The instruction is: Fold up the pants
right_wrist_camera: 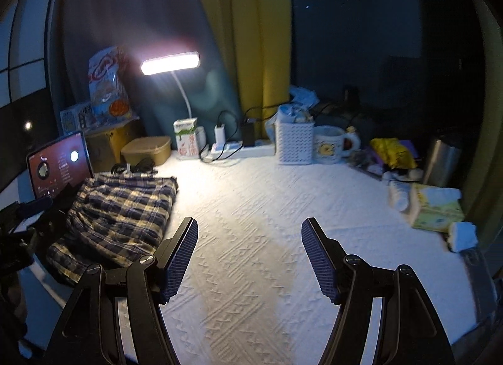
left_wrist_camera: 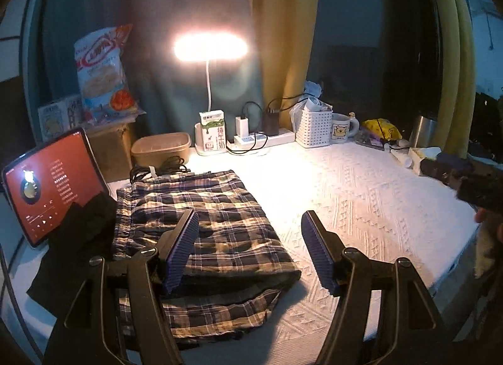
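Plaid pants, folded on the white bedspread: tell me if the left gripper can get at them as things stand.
Probably yes. The left gripper hangs over the folded plaid pants, jaws open and empty, nothing between. The black cloth lies beside them, not across.

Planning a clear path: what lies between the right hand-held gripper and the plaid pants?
Only bare white bedspread, in the right wrist view, separates the right hand-held gripper from the plaid pants.

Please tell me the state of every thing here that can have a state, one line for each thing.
Plaid pants: folded, lying on the white cover.
Left tool: open, holds nothing.
Right tool: open, holds nothing.
Desk lamp: on.
Tablet: screen on, propped up.
Milk carton: upright.
Brown container: lid on.
Charger: plugged into the power strip.
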`<move>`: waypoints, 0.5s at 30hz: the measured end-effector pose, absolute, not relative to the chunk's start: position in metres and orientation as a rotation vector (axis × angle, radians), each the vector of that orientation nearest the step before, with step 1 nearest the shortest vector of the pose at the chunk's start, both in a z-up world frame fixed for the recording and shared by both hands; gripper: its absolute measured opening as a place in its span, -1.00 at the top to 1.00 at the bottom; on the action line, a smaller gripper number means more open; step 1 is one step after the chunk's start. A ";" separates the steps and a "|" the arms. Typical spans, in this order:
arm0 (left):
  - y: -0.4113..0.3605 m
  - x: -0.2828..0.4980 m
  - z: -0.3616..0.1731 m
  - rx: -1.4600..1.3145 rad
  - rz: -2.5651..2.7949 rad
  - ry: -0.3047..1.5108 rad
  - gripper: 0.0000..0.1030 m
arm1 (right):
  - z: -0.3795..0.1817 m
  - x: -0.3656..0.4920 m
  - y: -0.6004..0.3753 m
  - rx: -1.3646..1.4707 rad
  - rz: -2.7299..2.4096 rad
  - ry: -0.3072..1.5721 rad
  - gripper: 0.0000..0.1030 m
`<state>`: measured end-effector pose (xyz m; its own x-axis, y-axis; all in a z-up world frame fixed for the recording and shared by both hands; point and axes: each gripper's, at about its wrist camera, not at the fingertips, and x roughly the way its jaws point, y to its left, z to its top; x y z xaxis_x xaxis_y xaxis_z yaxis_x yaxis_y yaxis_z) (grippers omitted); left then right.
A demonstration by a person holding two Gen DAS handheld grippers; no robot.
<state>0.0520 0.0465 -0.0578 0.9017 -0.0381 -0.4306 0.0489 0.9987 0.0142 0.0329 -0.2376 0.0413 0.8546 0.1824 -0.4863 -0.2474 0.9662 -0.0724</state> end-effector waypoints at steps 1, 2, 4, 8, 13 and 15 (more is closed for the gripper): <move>0.044 0.050 -0.057 0.020 -0.052 0.442 -0.32 | 0.045 0.027 -0.240 -0.134 0.224 0.483 -0.39; 0.042 0.047 -0.054 0.016 -0.057 0.433 -0.32 | 0.048 0.023 -0.242 -0.136 0.221 0.471 -0.41; 0.039 0.040 -0.049 0.012 -0.068 0.405 -0.33 | 0.055 0.013 -0.245 -0.140 0.216 0.446 -0.43; 0.033 0.017 -0.033 0.001 -0.094 0.301 -0.83 | 0.068 -0.003 -0.252 -0.133 0.213 0.400 -0.52; 0.028 0.001 -0.021 0.013 -0.076 0.234 -0.90 | 0.082 -0.025 -0.254 -0.146 0.209 0.345 -0.63; 0.029 0.000 -0.020 0.014 -0.072 0.236 -0.91 | 0.084 -0.032 -0.254 -0.153 0.208 0.335 -0.64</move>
